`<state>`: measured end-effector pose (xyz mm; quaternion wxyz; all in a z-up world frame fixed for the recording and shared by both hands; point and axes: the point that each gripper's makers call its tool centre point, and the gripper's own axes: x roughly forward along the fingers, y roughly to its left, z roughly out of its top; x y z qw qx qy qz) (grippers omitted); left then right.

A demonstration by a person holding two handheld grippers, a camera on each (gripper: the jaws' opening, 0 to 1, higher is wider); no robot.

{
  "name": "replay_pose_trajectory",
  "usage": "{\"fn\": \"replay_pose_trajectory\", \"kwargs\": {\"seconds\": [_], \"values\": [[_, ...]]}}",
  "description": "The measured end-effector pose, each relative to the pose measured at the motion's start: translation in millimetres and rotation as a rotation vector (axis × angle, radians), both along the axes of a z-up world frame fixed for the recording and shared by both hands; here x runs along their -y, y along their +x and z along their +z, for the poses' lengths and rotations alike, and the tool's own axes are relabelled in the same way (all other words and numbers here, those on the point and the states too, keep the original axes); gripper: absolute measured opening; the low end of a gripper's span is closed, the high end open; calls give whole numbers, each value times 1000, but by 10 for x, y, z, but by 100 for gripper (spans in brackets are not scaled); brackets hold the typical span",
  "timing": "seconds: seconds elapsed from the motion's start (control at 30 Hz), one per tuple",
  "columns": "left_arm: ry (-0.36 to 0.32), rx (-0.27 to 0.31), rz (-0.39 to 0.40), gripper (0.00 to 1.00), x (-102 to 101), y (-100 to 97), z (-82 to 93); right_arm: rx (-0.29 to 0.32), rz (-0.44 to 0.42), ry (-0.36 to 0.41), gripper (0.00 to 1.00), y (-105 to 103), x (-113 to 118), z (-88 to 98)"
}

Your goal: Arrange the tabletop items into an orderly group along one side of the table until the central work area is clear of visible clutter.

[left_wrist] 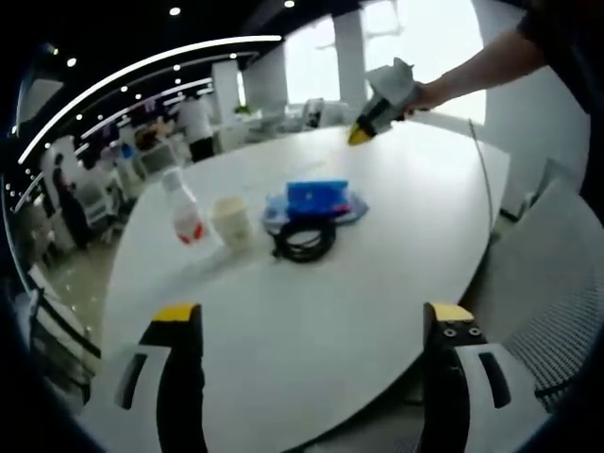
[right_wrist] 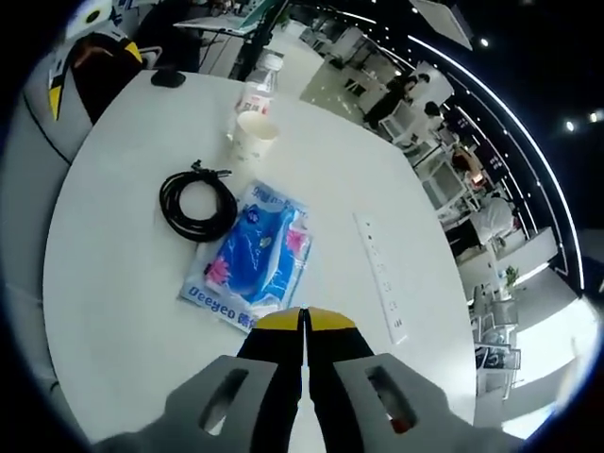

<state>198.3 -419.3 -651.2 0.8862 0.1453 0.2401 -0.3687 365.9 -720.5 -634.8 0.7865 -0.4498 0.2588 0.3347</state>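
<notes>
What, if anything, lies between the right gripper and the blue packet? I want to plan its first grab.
Nothing visible does. In the right gripper view, the right gripper, jaws shut, hovers just short of the blue packet. The coiled black cable and paper cup lie beyond it.

One readable label
"Deeyeo" printed along the near edge of the blue packet [right_wrist: 253, 262]; its other print is too small to read

cable coil [right_wrist: 197, 204] between cup [right_wrist: 255, 135] and packet [right_wrist: 253, 257], on table [right_wrist: 113, 283]
</notes>
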Motion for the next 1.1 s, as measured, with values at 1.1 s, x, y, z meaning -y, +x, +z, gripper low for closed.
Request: {"fn": "replay_pose_trajectory", "kwargs": {"seconds": [1.1], "values": [[17, -1, 10, 90, -33, 12, -18, -12, 49, -121, 0, -297, 385, -215]]}}
